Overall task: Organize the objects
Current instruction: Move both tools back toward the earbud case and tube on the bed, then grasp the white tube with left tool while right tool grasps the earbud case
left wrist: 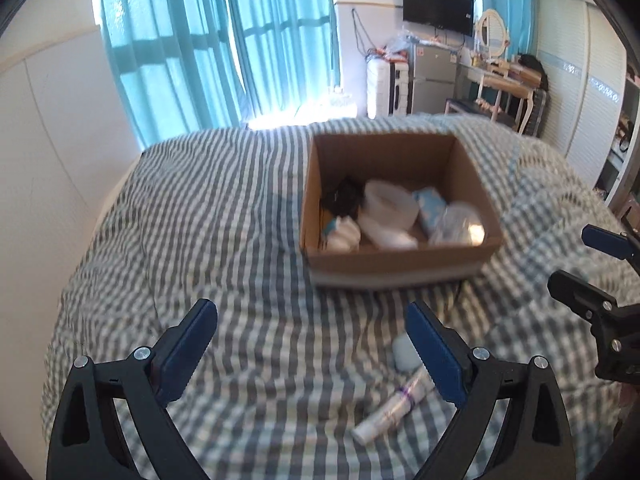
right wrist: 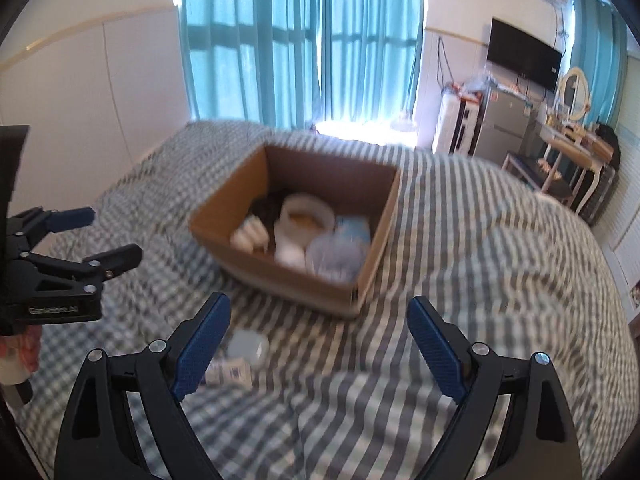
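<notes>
An open cardboard box (left wrist: 400, 264) (right wrist: 288, 280) sits on the striped bed. It holds several items: a white roll (left wrist: 390, 210) (right wrist: 306, 220), a dark bundle, a blue pack and a clear container. A white tube (left wrist: 394, 410) (right wrist: 230, 372) and a small pale blue case (left wrist: 404, 354) (right wrist: 248, 346) lie on the bedspread in front of the box. My left gripper (left wrist: 312, 344) is open and empty, above the bed, with the tube by its right finger. My right gripper (right wrist: 320, 344) is open and empty, with the case by its left finger.
The grey-and-white striped bedspread (left wrist: 220, 220) (right wrist: 480, 240) covers the whole bed. A white wall runs along the left. Teal curtains (left wrist: 216, 52), a fridge (left wrist: 434, 80), a wall TV and a dressing table stand beyond the bed's far end.
</notes>
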A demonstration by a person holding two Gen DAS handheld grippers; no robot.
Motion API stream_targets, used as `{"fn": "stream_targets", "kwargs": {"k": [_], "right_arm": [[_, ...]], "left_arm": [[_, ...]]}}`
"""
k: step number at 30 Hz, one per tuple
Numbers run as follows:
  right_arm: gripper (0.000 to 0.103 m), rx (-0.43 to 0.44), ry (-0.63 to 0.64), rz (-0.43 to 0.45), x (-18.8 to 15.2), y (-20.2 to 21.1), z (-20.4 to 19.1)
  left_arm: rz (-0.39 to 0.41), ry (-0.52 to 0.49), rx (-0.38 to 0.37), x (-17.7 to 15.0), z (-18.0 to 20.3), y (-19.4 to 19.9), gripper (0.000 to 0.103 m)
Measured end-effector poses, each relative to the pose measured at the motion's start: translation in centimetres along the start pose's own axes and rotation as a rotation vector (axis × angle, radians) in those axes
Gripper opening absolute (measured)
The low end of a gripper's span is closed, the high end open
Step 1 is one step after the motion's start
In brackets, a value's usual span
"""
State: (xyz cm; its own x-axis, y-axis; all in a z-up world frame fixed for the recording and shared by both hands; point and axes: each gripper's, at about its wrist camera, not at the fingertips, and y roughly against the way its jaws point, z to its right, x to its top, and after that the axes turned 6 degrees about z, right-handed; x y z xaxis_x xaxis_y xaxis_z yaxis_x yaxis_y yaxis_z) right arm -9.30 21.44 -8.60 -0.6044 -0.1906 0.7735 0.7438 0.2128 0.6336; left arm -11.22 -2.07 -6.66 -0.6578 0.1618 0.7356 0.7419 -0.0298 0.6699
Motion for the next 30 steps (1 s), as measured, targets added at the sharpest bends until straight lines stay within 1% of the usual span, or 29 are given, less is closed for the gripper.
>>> {"fn": "stream_targets", "kwargs": {"k": [2,5,9,10,12,14,15,19,21,22,23,24,25,26,27,30], "right_arm": [[0.090,-0.014,-0.005,-0.032,-1.2,-1.1,0.1],[0.090,0.003,-0.047,-0.068,-2.7,-2.3,0.7],[0.090,0.012,-0.092,-0.093,-3.7,-2.9,1.4],[0.090,0.011,-0.100,-0.097,-3.9,-3.0,1.5],[0.090,0.014,-0.110,-0.109,-4.3,-3.3,1.6],[0.090,0.016,-0.120,-0.123,-4.4,-3.6,1.6],[0.090,0.015,-0.124,-0.128,-4.5,-3.8,1.6],[0.090,0.013,-0.130,-0.142,-4.9,-4.3,1.6],[0.090,0.008,-0.136,-0.154,-5.0,-4.6,1.7],[0.090,0.003,-0.137,-0.159,-5.1,-4.7,1.7],[0.090,-0.001,-0.136,-0.161,-5.1,-4.8,1.6],[0.090,-0.003,-0.134,-0.161,-5.2,-4.8,1.5],[0.090,-0.008,-0.131,-0.162,-5.2,-4.7,1.5],[0.090,-0.011,-0.129,-0.162,-5.3,-4.6,1.5],[0.090,-0.014,-0.128,-0.160,-5.2,-4.5,1.5],[0.090,-0.023,-0.120,-0.160,-5.2,-4.5,1.3]], "left_arm": [[-0.023,0.003,-0.014,-1.8,0.6,-0.7,0.098],[-0.057,0.004,-0.069,-4.0,2.2,-1.6,0.098],[-0.108,-0.043,-0.121,-6.5,4.5,-2.8,0.096],[-0.126,-0.059,-0.126,-7.1,4.9,-3.2,0.095],[-0.178,-0.083,-0.135,-8.5,5.5,-4.0,0.082],[-0.226,-0.089,-0.168,-9.5,5.9,-4.8,0.076],[-0.248,-0.088,-0.188,-9.8,6.0,-5.3,0.075],[-0.283,-0.089,-0.224,-9.7,6.5,-6.8,0.072],[-0.306,-0.098,-0.231,-9.6,6.9,-7.8,0.057],[-0.315,-0.106,-0.226,-9.6,7.2,-8.1,0.055],[-0.317,-0.118,-0.226,-9.6,7.4,-8.2,0.047],[-0.305,-0.131,-0.233,-9.7,7.7,-7.9,0.031],[-0.298,-0.139,-0.237,-9.7,7.9,-7.6,0.023],[-0.287,-0.147,-0.229,-9.8,8.0,-7.2,0.021],[-0.271,-0.144,-0.222,-9.8,7.9,-6.7,0.021],[-0.235,-0.104,-0.230,-9.8,7.0,-5.1,0.020]]}}
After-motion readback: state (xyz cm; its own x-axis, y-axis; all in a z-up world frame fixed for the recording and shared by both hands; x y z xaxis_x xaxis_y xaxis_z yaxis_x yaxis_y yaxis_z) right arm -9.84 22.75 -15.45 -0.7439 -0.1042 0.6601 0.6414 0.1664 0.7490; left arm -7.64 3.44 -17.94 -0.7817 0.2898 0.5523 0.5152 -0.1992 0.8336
